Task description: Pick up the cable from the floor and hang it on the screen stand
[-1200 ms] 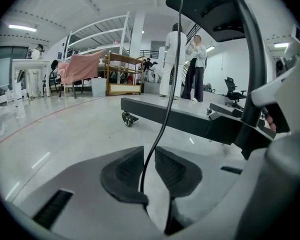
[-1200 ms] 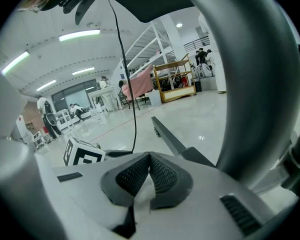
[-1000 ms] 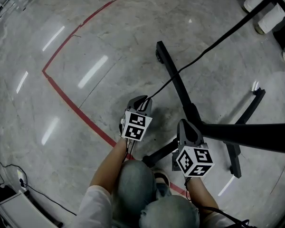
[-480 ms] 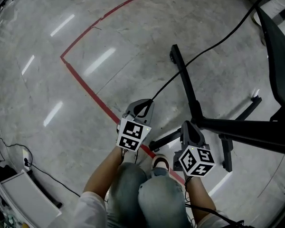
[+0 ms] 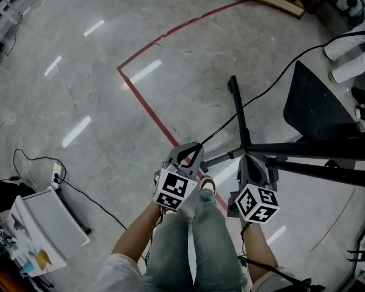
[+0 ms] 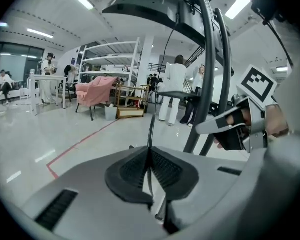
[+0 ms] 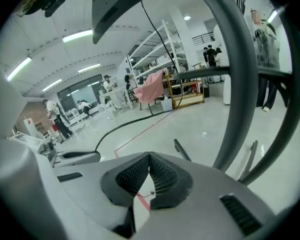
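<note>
- The thin black cable [image 5: 255, 102] is pinched in the left claw [image 5: 190, 151]. From there it runs away to the upper right of the head view, crosses the long leg of the stand and goes on toward the far right edge. How much of it is off the floor I cannot tell.
- In the left gripper view the jaws of the left claw have just closed down. The ribbed black pads press on the cable, which comes out between them as one dark line.
- The right claw [image 5: 251, 162] is just beside the left one, nearer to the stand. Its pads meet at the tips and nothing is between them; only the floor shows through the gap behind.
- The black metal screen stand [image 5: 304, 148] is directly in front of the right claw. Its legs spread on the grey polished floor [image 5: 79, 72], and its dark flat screen [image 5: 319, 105] is at the right.
- A red tape line [image 5: 146, 96] crosses the floor to the left of the stand.
- In my judgement the pick-up is done and the carrying step is in hand.
- The next move calls for bringing the held part of the cable over a bar of the stand and laying it there before the jaws open. The empty right claw could help to guide the loose part.
</note>
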Motion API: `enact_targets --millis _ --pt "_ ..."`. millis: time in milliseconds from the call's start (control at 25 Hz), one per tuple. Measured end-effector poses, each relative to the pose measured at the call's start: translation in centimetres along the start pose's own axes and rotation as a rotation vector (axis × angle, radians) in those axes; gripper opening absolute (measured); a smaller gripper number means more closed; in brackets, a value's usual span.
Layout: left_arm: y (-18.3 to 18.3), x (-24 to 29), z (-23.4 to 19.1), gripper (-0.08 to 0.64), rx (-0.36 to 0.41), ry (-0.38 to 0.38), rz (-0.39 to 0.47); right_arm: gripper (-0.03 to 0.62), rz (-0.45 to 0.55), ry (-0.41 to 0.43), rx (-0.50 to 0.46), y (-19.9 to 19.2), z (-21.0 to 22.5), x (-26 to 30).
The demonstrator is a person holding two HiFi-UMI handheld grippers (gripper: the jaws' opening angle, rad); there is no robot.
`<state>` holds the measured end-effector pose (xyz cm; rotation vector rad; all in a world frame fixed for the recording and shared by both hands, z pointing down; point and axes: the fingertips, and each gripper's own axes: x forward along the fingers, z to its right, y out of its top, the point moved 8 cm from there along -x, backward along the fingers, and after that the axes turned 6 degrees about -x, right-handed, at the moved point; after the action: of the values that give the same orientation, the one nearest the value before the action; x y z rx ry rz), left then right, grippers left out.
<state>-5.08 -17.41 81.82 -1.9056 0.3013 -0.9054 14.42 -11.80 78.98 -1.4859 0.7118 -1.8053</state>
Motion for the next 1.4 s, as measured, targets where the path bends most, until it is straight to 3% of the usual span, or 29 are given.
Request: enact_targets --millis 400,680,960,1280,1400 --pt "18.3 -17.2 5.3 0.015 0.068 0.047 0.065 0.018 0.052 0.003 -0.019 14.1 -6.4 -13.9" --pt "30.2 -24.6 7.3 0.015 0.185 0.063 0.122 0.018 0.154 -0.007 -0.026 21.7 -9.3 -20.9" --pt "38.1 -29.2 11.4 0.014 0.287 0.023 0.213 0.018 0.262 -0.044 -0.006 26.2 -9.5 -27.3" --pt "45.1 -30.3 13.1 0.015 0.212 -0.032 0.306 0.018 0.357 -0.06 -0.04 32.0 -9.7 -31.3" --pt "48.3 -30.8 14.5 0.015 0.254 -0.073 0.349 0.018 0.405 -0.063 -0.034 33.7 -9.5 -32.4"
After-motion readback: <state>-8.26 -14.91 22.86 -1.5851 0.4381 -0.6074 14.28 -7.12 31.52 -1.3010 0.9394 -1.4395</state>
